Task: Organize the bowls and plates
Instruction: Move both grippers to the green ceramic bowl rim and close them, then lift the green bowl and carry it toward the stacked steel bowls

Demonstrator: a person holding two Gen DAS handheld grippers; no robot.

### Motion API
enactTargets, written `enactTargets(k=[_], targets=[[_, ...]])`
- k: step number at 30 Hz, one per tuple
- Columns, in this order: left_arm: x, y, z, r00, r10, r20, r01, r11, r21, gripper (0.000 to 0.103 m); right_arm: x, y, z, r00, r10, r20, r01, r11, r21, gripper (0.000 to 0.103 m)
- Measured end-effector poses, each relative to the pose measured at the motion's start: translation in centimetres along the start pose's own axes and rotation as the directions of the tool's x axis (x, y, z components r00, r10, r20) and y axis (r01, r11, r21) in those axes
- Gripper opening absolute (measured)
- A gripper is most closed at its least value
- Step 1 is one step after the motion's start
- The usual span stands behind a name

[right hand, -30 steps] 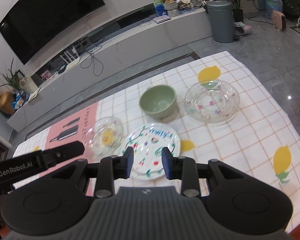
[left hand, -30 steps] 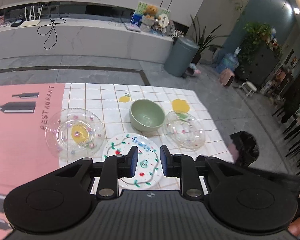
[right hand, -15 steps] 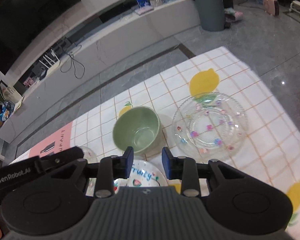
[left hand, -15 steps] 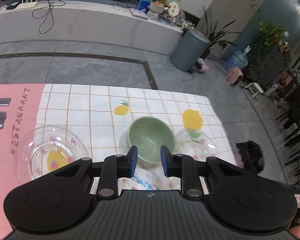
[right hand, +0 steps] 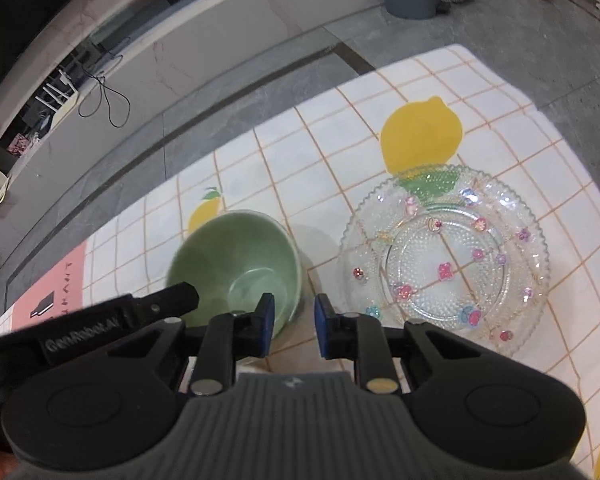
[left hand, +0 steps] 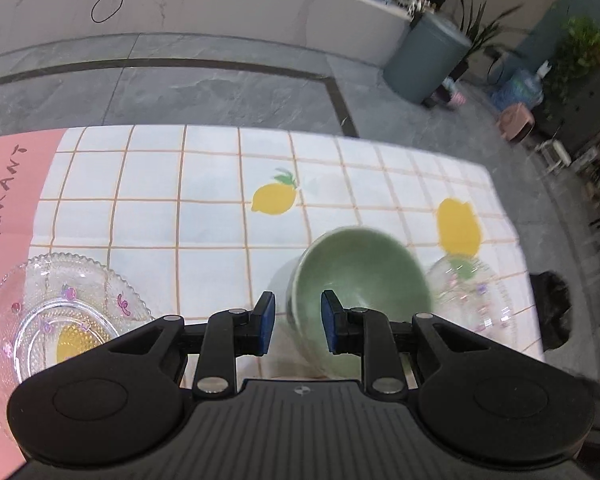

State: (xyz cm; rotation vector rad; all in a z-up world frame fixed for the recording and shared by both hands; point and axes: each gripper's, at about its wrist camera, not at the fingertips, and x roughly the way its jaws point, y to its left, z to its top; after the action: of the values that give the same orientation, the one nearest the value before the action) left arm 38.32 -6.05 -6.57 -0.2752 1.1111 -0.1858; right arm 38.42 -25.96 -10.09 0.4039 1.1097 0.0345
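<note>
The round pale-green ceramic bowl sits mouth-up on the lemon-print checked bench, between two clear beaded glass plates. Left gripper and right gripper, which has just been narrowing, straddle its rim, pads not touching. Pink cloth reads "RESTAURANT"; left gripper arm reads "GenRobot.AI".

Left gripper: matte black body, ribbed grey centre panel with a small round logo, two round black discs either side behind the jaws. Black link arms with silver screws; blue pads on the fingertips. Right gripper: same build, same blue pads. Left of its jaws, the other gripper's black side shows white "GenRobot.AI" lettering.
</note>
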Motion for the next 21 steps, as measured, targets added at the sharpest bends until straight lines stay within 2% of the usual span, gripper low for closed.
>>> enactTargets(k=[2,4,6,11,15,21], targets=[[0.5,0.1,-0.1,1.000,0.005,-0.016,-0.005,1.000,-0.008,0.028,0.5,-0.1,0.0,1.000,0.007,-0.009,-0.007,1.000,0.009,0.013],[0.7,0.2,-0.3,1.000,0.003,-0.022,-0.003,1.000,-0.022,0.019,0.7,0.0,0.1,1.000,0.000,-0.007,0.000,1.000,0.008,0.012],[0.6,0.1,-0.4,1.000,0.013,-0.026,-0.013,1.000,-0.018,0.014,0.8,0.0,0.2,1.000,-0.003,-0.006,0.003,1.000,0.012,0.012],[0.4,-0.5,-0.4,0.998,0.057,-0.036,-0.057,0.998,-0.003,0.012,0.5,0.3,0.4,1.000,-0.020,-0.009,0.020,1.000,0.020,0.009],[-1.5,-1.2,-0.5,0.998,0.057,-0.006,-0.057,0.998,-0.008,0.011,-1.3,0.9,-0.1,0.999,-0.024,0.032,0.024,1.000,-0.013,0.008],[-6.7,-2.6,-1.9,0.996,0.052,0.072,-0.052,0.999,-0.013,0.011,-5.4,0.6,-1.2,0.998,0.024,0.058,-0.025,1.000,0.017,0.007]])
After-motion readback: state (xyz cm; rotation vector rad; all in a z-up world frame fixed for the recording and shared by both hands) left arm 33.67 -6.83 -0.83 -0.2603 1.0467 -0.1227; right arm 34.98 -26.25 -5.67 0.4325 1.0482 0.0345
